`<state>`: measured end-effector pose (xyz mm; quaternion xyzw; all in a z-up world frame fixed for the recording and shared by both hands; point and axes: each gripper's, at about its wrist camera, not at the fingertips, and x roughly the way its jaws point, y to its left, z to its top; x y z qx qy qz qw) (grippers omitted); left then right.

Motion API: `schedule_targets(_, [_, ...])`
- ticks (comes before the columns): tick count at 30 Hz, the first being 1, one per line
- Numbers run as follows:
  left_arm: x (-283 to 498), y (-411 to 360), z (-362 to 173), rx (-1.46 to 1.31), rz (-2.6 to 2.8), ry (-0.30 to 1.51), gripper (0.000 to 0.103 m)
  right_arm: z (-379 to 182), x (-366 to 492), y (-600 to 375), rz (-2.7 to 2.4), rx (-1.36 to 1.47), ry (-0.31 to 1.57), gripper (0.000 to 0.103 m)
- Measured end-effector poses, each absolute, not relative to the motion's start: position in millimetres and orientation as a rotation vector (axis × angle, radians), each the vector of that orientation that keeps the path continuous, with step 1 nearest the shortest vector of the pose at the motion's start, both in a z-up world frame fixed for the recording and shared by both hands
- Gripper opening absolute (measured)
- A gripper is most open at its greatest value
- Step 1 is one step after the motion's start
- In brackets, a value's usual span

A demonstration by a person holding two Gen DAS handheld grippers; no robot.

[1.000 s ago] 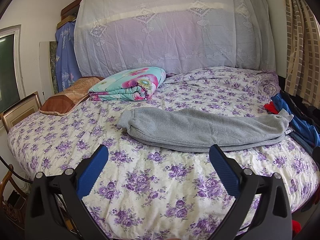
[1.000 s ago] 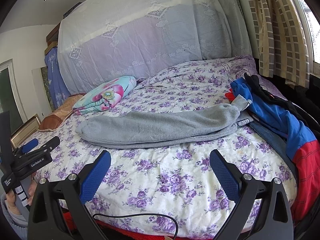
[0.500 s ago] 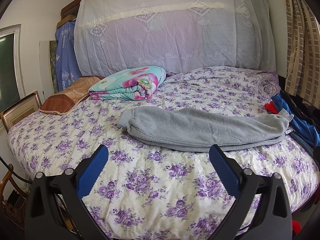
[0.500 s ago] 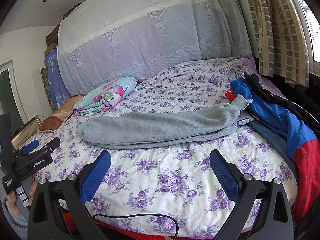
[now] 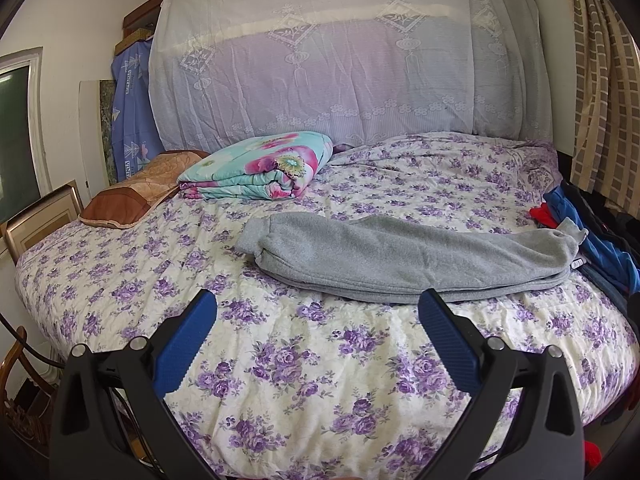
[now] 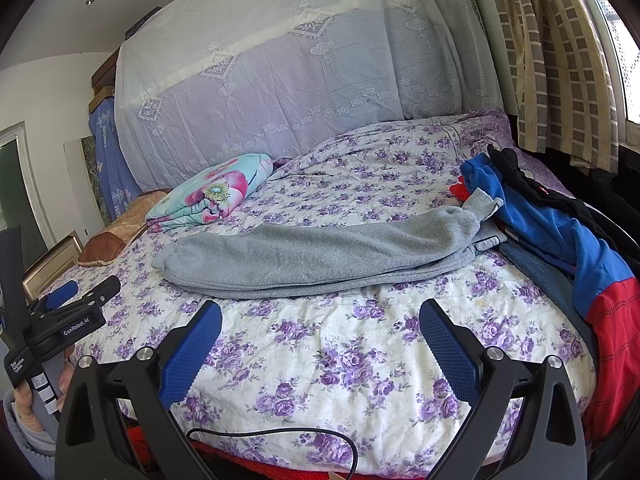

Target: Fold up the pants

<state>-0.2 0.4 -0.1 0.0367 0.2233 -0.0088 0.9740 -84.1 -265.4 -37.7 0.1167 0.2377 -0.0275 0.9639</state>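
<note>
Grey sweatpants (image 5: 400, 260) lie across the flowered bed, folded lengthwise with one leg on the other, cuffs to the left and waistband to the right. They also show in the right wrist view (image 6: 320, 258). My left gripper (image 5: 318, 312) is open and empty, hovering over the near bed edge just short of the pants. My right gripper (image 6: 320, 322) is open and empty, likewise in front of the pants. The left gripper also shows in the right wrist view (image 6: 76, 292), held by a hand at the lower left.
A folded floral quilt (image 5: 260, 168) and a brown pillow (image 5: 140, 196) lie at the bed's far left. A pile of blue, red and black clothes (image 6: 560, 240) lies on the right edge by the waistband. A curtain (image 6: 552, 60) hangs at right.
Both grippers have stayed open and almost still. The right wrist view has drifted slightly, so the pants sit a touch farther right in it.
</note>
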Motion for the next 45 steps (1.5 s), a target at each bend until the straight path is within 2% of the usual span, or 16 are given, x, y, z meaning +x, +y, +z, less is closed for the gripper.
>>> schedule_targets(16, [4, 2, -3, 0.079, -0.021, 0.461, 0.099, -39, -82, -264, -0.053, 0.235, 0.485, 0.099])
schedule_targets(22, [40, 21, -50, 0.035, -0.068, 0.561, 0.099, -53, -64, -279, -0.038, 0.286, 0.495, 0.099])
schedule_targets(24, [57, 28, -63, 0.035, -0.067, 0.667, 0.099, -63, -54, -288, -0.021, 0.308, 0.515, 0.099])
schedule_targets(29, [99, 36, -96, 0.039, -0.091, 0.782, 0.099, -91, -18, -316, -0.027, 0.325, 0.577, 0.099])
schedule_targets(35, [136, 47, -95, 0.086, -0.056, 0.842, 0.099, -102, 31, -367, -0.077, 0.420, 0.594, 0.099])
schedule_targets(40, [176, 49, -90, 0.031, -0.053, 0.878, 0.099, -117, 74, -415, -0.132, 0.467, 0.681, 0.079])
schedule_targets(45, [201, 61, -89, -0.063, -0.053, 0.905, 0.099, -133, 108, -459, -0.199, 0.555, 0.735, 0.077])
